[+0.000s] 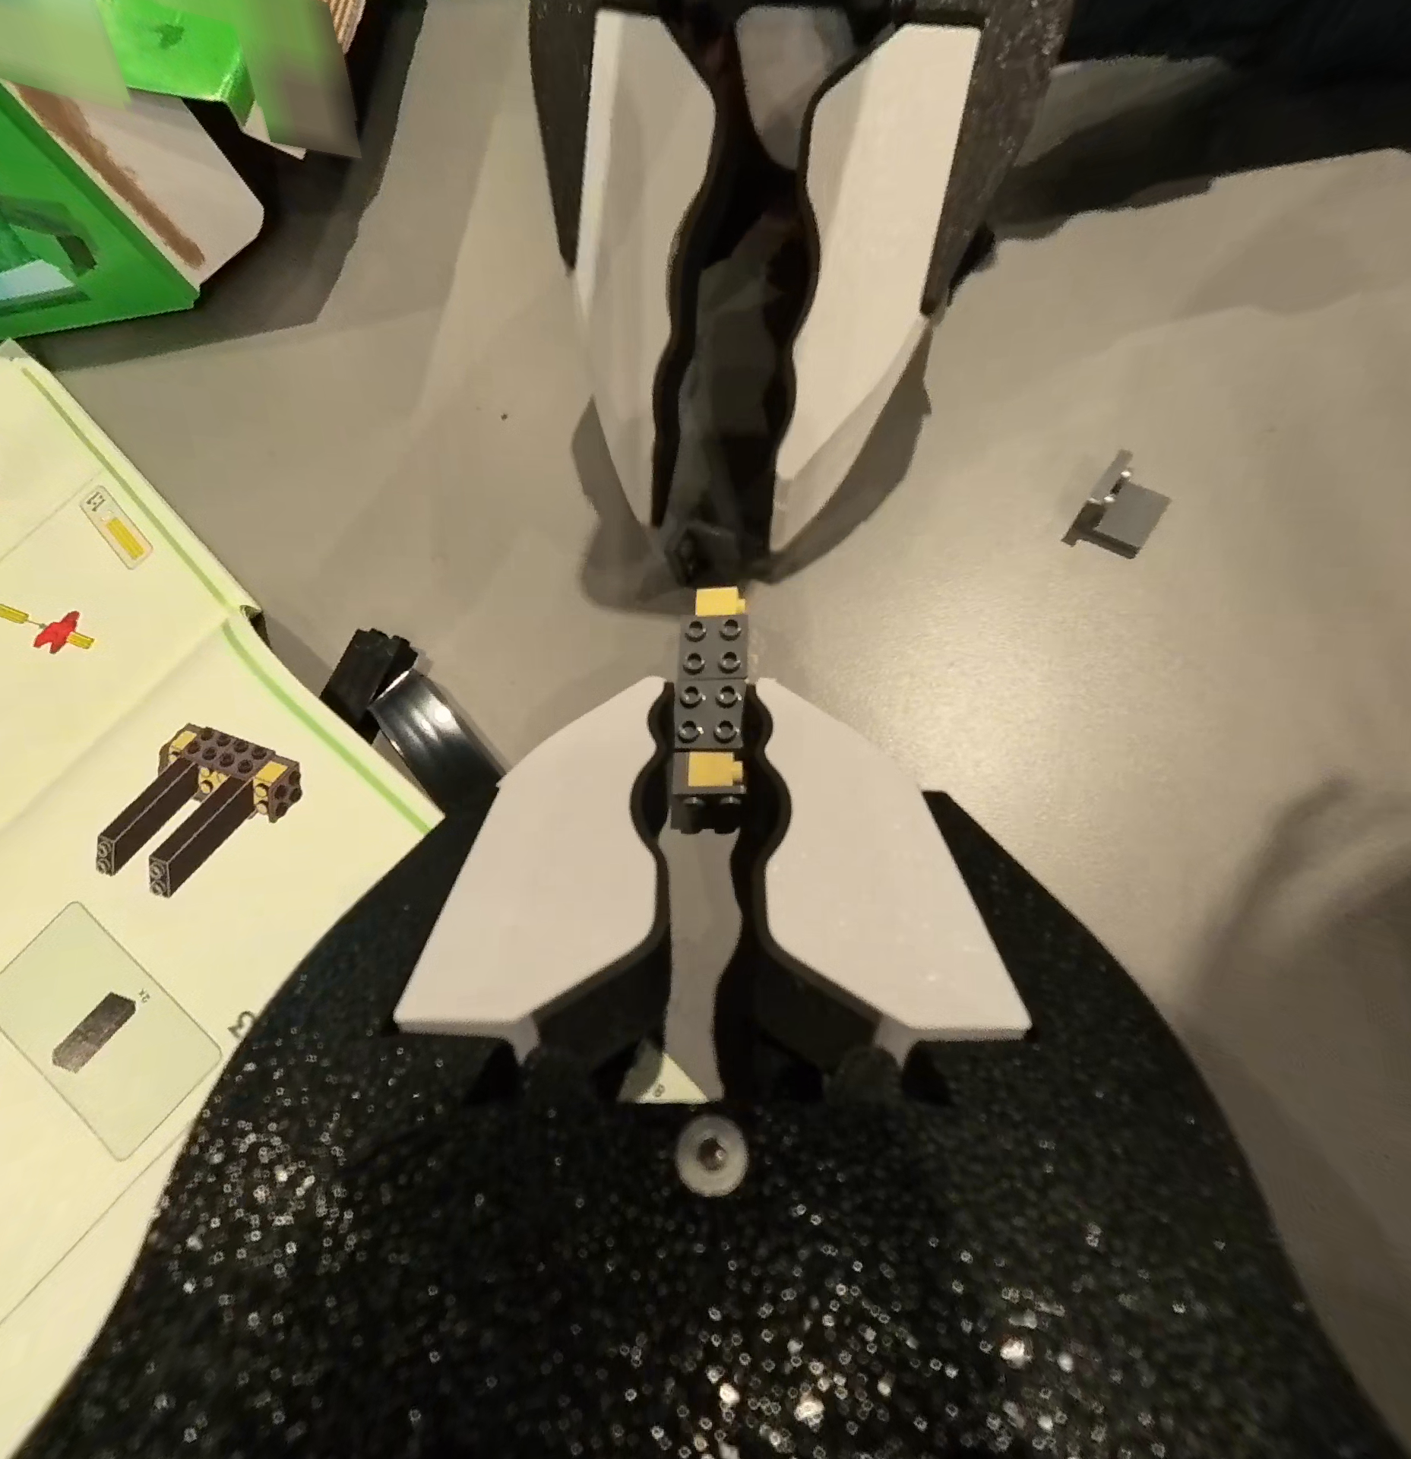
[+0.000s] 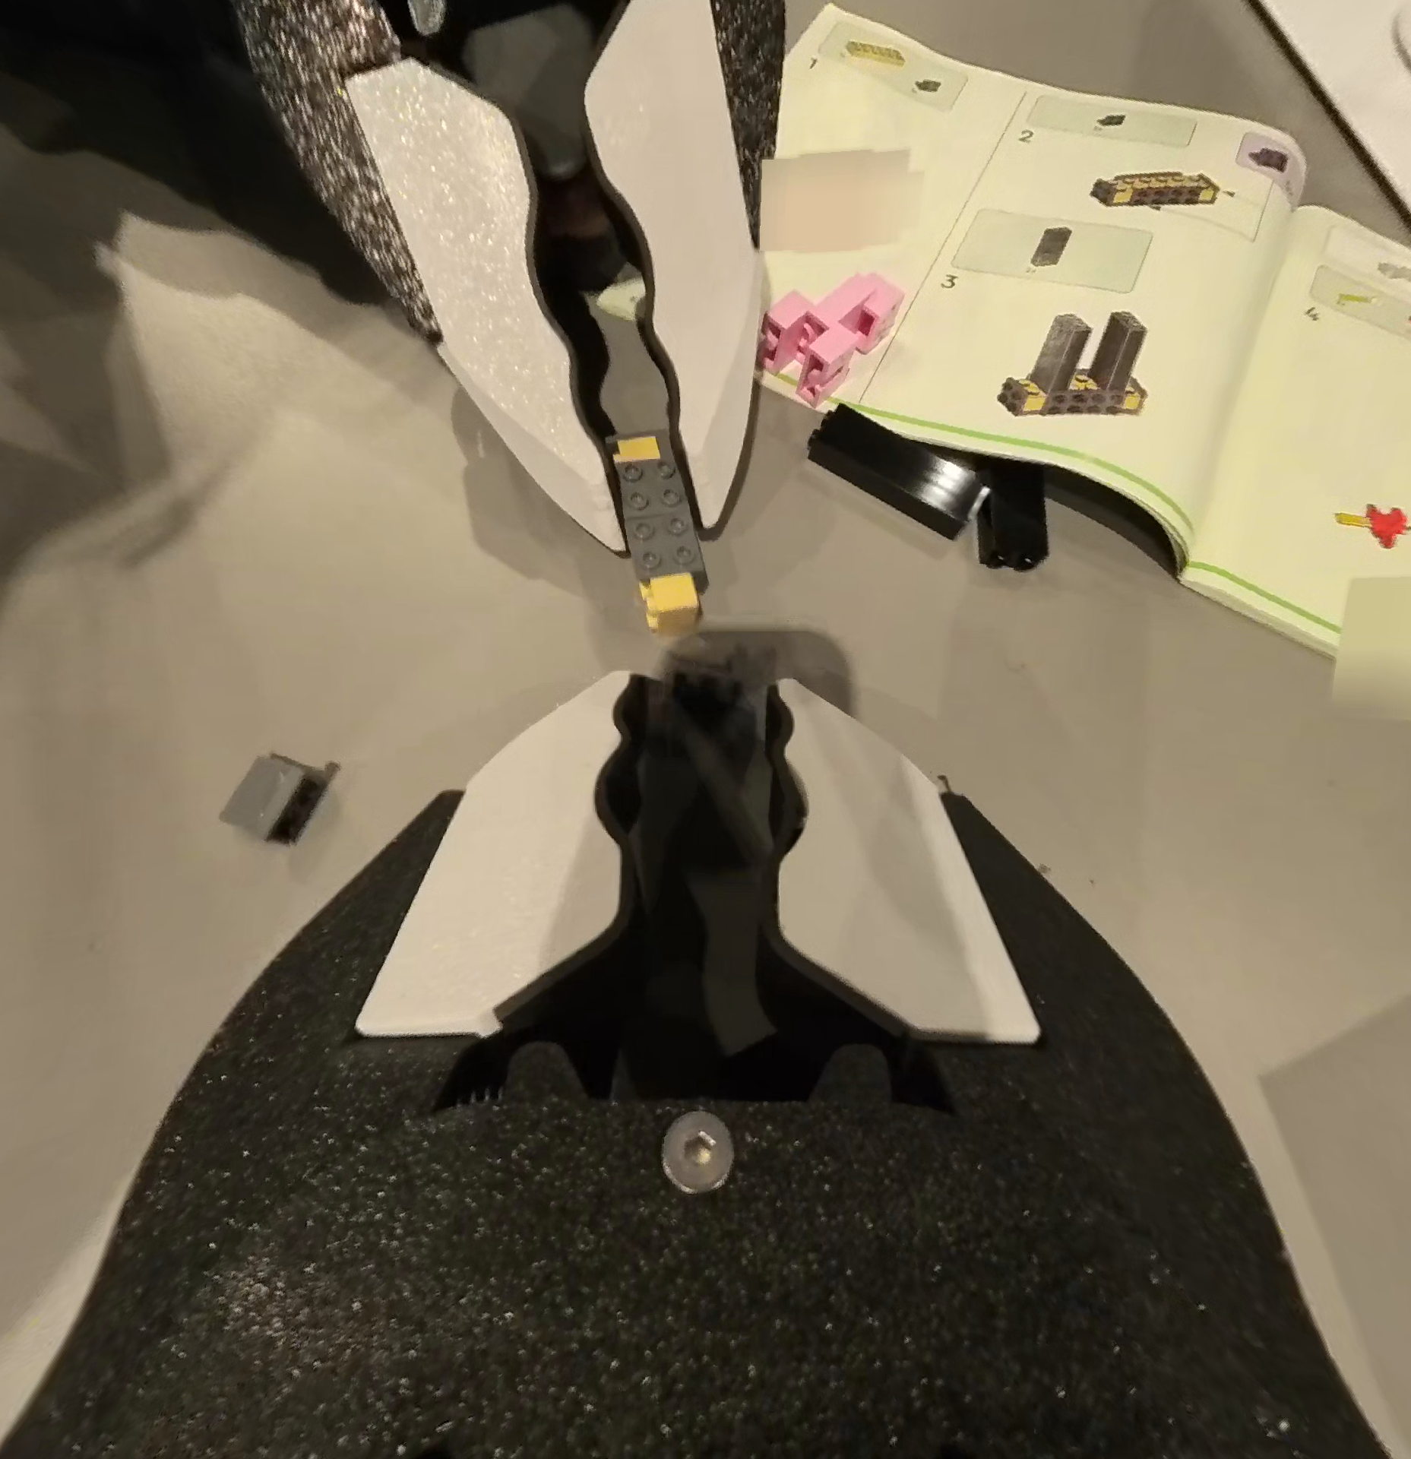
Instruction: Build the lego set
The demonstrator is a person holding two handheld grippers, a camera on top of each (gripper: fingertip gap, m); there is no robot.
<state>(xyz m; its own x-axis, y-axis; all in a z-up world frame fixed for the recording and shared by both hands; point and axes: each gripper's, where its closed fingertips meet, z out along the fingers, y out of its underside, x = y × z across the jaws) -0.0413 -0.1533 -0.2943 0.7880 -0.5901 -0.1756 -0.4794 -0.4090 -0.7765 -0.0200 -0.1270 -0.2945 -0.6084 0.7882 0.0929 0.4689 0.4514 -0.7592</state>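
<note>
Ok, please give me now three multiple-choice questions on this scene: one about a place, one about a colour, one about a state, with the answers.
1. Where do the pink bricks lie?
A) on the manual
B) on the floor
C) between the jaws

2. What colour are the end pieces of the grey assembly?
A) red
B) yellow
C) white

3. How is the left gripper?
A) open and empty
B) out of view
C) shut on the assembly

Answers: 1 A, they rest on the open page; 2 B, a yellow piece shows at each end; 3 C, its jaws press both sides of the assembly.
</note>
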